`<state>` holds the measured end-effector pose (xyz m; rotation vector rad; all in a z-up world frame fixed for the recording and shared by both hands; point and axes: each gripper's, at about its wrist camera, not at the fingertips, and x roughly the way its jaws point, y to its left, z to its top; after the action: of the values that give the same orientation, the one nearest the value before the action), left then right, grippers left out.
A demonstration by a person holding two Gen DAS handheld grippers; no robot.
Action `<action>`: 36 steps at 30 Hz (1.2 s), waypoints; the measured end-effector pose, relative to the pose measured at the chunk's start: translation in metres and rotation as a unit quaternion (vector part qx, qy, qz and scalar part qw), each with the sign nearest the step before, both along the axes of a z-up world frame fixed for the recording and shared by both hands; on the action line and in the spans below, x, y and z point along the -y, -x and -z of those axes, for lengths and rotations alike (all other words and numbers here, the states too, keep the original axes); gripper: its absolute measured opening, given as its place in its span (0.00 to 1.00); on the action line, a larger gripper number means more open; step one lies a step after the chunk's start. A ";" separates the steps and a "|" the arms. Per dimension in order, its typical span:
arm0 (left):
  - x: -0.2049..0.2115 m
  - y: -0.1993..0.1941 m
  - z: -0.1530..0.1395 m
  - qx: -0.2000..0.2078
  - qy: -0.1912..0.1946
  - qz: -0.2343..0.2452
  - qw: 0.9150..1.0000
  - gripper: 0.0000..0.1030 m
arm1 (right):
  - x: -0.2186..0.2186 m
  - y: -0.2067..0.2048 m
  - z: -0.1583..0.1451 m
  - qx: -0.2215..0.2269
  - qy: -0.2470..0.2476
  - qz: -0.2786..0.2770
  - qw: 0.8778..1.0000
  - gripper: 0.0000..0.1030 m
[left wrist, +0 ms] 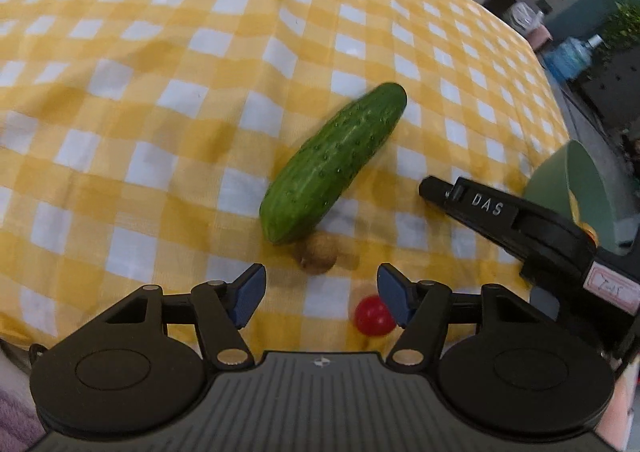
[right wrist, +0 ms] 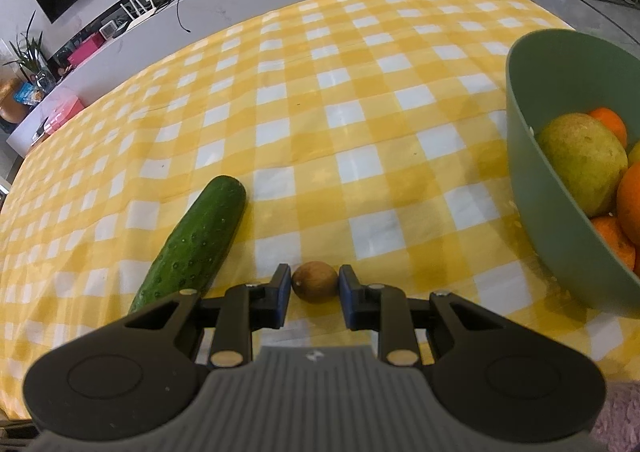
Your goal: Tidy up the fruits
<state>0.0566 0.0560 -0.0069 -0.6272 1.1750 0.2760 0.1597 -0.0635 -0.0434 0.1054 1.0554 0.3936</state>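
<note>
On a yellow checked tablecloth (right wrist: 360,100), the right gripper (right wrist: 315,288) brackets a small brown fruit (right wrist: 315,282) between parted fingers. A cucumber (right wrist: 192,248) lies left; a green bowl (right wrist: 536,188) of oranges sits right.

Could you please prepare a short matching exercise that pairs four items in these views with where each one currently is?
Column one:
1. cucumber
2. small brown fruit
3. cherry tomato
4. yellow-green fruit

Column two:
A. inside the green bowl
B. between the fingers of the right gripper
C. beside the right-hand fingertip of the open left gripper
D. lying at a slant on the checked cloth, next to the brown fruit

Pairs: 1-D, 2-B, 3-C, 4-A
</note>
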 end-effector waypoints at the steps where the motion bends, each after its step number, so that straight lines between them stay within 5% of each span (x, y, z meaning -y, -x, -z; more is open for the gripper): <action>1: 0.003 -0.002 0.001 -0.006 -0.006 -0.007 1.000 0.70 | 0.000 0.000 0.000 0.001 0.002 -0.002 1.000 0.22; 16: 0.022 -0.003 0.007 -0.015 -0.082 -0.160 0.984 0.52 | 0.002 0.000 0.002 -0.004 -0.015 -0.012 1.000 0.21; 21: 0.033 -0.005 0.008 0.010 -0.095 -0.128 0.987 0.27 | 0.003 0.000 0.003 -0.006 -0.021 -0.013 1.000 0.21; 26: 0.042 -0.007 0.007 0.011 -0.131 -0.087 0.988 0.26 | 0.004 0.000 0.003 -0.006 -0.022 -0.013 1.000 0.21; 36: 0.042 0.005 -0.016 0.050 -0.122 -0.065 0.989 0.26 | 0.005 0.001 0.001 -0.004 -0.029 -0.009 1.000 0.21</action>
<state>0.0516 0.0141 0.0094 -0.4975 0.9867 0.4850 0.1590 -0.0681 -0.0448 0.1500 1.0544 0.4414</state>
